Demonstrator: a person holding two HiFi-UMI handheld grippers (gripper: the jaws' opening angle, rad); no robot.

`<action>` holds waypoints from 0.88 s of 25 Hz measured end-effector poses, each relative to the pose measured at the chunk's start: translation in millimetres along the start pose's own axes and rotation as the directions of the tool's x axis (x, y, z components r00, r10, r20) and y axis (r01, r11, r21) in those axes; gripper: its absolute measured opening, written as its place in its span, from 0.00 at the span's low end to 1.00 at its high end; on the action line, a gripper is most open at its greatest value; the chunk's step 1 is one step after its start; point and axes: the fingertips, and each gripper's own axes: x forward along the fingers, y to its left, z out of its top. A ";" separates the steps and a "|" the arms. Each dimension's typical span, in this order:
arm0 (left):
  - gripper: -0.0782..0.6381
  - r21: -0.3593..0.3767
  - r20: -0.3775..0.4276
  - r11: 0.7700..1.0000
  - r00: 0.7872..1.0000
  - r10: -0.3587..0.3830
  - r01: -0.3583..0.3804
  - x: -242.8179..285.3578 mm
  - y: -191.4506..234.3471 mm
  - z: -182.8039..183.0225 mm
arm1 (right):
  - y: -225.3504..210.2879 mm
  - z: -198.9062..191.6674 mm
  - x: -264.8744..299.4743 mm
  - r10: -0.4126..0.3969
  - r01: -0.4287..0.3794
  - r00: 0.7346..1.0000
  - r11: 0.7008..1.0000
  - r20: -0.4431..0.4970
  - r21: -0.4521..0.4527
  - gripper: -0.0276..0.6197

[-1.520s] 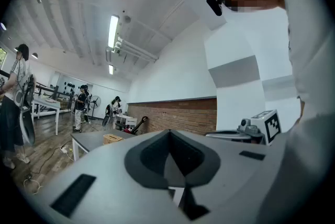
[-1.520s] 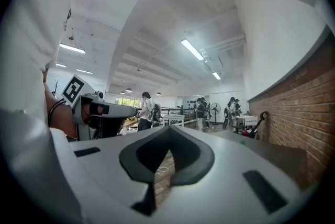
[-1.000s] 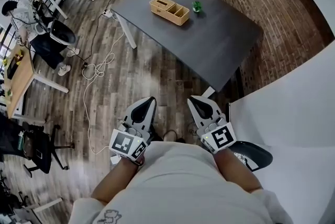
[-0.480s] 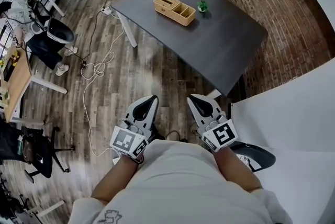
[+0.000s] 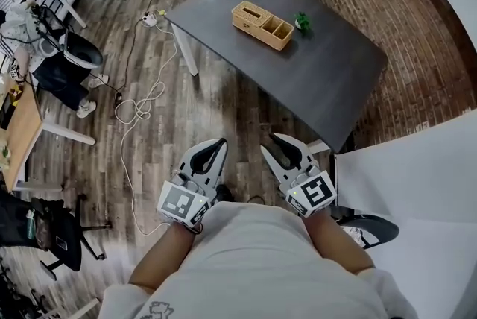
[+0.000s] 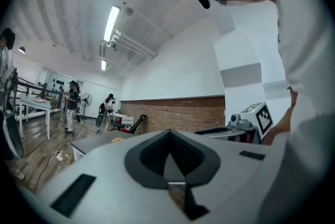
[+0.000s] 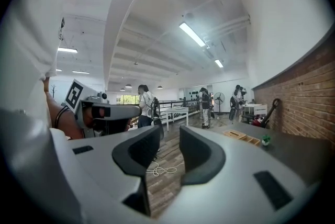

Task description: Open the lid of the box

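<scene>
A tan wooden box [image 5: 261, 24] with a slotted lid on one part and open compartments beside it stands on the grey table [image 5: 298, 79], far ahead of both grippers. The right gripper view shows it small, as the box [image 7: 242, 136] at the right. My left gripper [image 5: 212, 147] is held close to my body over the floor, its jaws shut with nothing in them. My right gripper [image 5: 279, 145] hangs beside it, its jaws opening with only air between them. Neither touches the box.
A small green object [image 5: 302, 21] sits by the box. A white cable [image 5: 138, 105] snakes over the wooden floor. A brick wall [image 5: 417, 34] and a white panel [image 5: 417, 183] lie to the right, with desks, chairs [image 5: 52, 224] and people to the left.
The table and box have drifted lower and rightward in the head view. The right gripper's jaws have parted; the left gripper stays shut.
</scene>
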 end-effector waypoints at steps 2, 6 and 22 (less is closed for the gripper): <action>0.12 -0.017 0.002 1.000 1.000 0.000 0.000 -6.9 16.9 2.1 | 7.7 2.2 16.3 0.004 -0.004 1.000 1.000 -0.008 0.002 0.25; 0.12 -0.039 0.009 0.999 1.000 0.007 -0.007 -21.9 47.4 4.6 | 23.3 6.6 47.0 0.013 -0.013 1.000 1.000 -0.011 -0.009 0.28; 0.12 -0.037 0.020 0.995 0.996 0.090 -0.089 -45.7 111.9 13.3 | 46.2 2.2 134.5 0.128 -0.128 0.991 0.992 -0.031 0.008 0.32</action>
